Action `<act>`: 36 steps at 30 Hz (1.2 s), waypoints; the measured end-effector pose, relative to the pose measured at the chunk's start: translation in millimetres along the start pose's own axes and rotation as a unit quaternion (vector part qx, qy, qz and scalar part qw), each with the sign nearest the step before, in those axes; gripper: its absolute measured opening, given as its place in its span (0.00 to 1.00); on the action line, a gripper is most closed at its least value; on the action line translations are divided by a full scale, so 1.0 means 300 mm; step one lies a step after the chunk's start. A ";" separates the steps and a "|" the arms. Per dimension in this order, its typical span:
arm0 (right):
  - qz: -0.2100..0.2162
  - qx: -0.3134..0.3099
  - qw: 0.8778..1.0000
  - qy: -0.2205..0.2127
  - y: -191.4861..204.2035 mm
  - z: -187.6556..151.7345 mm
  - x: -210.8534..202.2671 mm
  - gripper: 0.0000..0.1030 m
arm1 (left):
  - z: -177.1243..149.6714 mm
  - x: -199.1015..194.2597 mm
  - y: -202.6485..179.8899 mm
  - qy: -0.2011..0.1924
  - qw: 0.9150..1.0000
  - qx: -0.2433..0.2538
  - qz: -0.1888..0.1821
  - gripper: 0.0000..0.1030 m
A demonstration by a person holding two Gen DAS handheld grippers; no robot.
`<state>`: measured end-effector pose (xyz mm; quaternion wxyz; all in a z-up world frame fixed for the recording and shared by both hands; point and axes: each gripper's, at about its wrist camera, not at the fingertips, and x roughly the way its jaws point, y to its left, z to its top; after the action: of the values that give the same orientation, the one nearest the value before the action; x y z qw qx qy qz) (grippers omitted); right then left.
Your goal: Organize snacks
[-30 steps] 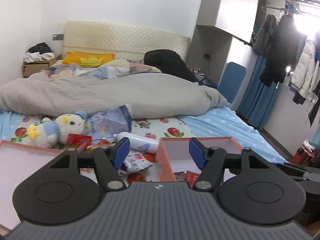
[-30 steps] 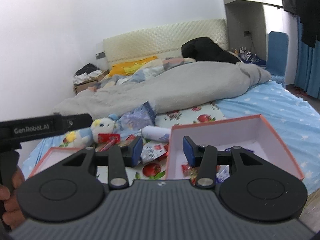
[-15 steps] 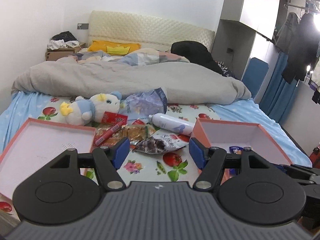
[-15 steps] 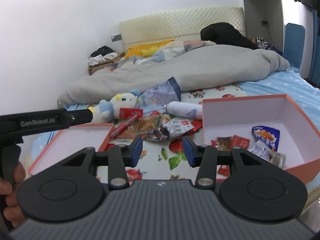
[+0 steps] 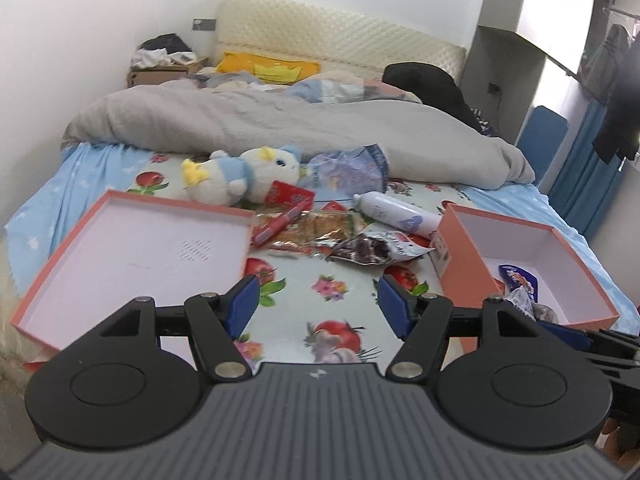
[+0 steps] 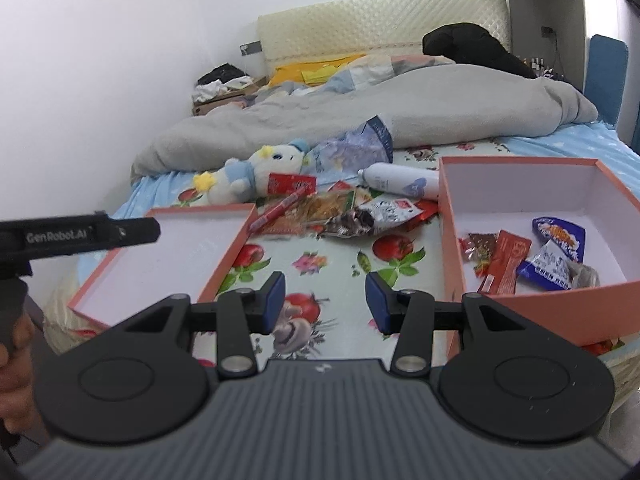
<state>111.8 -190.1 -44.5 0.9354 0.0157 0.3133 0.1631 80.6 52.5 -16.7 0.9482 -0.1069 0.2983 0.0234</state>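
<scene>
Loose snack packets [image 5: 320, 228] lie in a pile on the flowered sheet between two pink boxes. Among them are a dark see-through packet [image 5: 372, 248] and a red stick [image 5: 280, 222]. The deep box [image 6: 520, 314] on the right holds several packets [image 6: 552, 252]. The shallow lid [image 5: 140, 252] on the left holds nothing. My left gripper [image 5: 316, 308] hovers open above the sheet, short of the pile. My right gripper [image 6: 325, 304] is also open with nothing between its fingers, just left of the deep box [image 5: 464, 256]. The left gripper's body [image 6: 80, 234] shows at the right view's left edge.
A white bottle [image 5: 396, 212], a plush toy [image 5: 240, 176], a red carton [image 5: 290, 194] and a crumpled purple bag [image 5: 348, 168] lie behind the pile. A grey duvet [image 5: 280, 124] covers the bed's far half. A hand [image 6: 12, 352] is at the lower left.
Both grippers have come down and in toward the bed, and both views have tipped downward, so the boxes and snack pile now lie fully in view. The jaws keep the same gap.
</scene>
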 end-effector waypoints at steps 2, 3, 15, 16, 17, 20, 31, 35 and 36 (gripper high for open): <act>-0.004 -0.001 1.000 0.000 0.005 -0.007 0.002 0.46 | -0.008 -0.003 0.021 0.001 1.000 -0.006 0.002 0.68; -0.006 0.001 1.000 0.000 0.006 -0.008 0.006 0.46 | -0.011 -0.002 0.026 0.001 1.000 -0.009 0.001 0.68; -0.011 0.008 1.000 0.000 0.009 -0.020 0.070 0.46 | -0.036 0.059 0.025 0.007 1.000 0.003 -0.006 0.68; -0.010 0.009 1.000 0.002 0.009 -0.024 0.080 0.46 | -0.040 0.065 0.032 0.008 1.000 0.000 -0.006 0.68; -0.008 0.010 1.000 0.006 0.007 -0.029 0.092 0.46 | -0.046 0.071 0.039 0.008 1.000 -0.002 -0.008 0.68; -0.010 0.009 1.000 0.021 0.004 -0.040 0.133 0.46 | -0.073 0.101 0.059 0.018 1.000 -0.009 -0.006 0.68; 0.001 0.005 0.999 0.049 -0.064 -0.033 0.283 0.46 | -0.136 0.372 0.095 0.046 0.999 0.018 0.007 0.68; 0.001 0.004 0.998 0.061 -0.088 -0.019 0.350 0.46 | -0.108 0.466 0.083 0.042 0.998 0.033 0.017 0.68; 0.002 0.005 0.998 0.062 -0.093 -0.014 0.366 0.46 | -0.094 0.493 0.085 0.046 0.998 0.030 0.013 0.68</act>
<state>199.8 -182.1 -115.3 0.9137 0.0110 0.3717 0.1637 183.3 68.4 -128.5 0.9360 -0.0756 0.3431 0.0218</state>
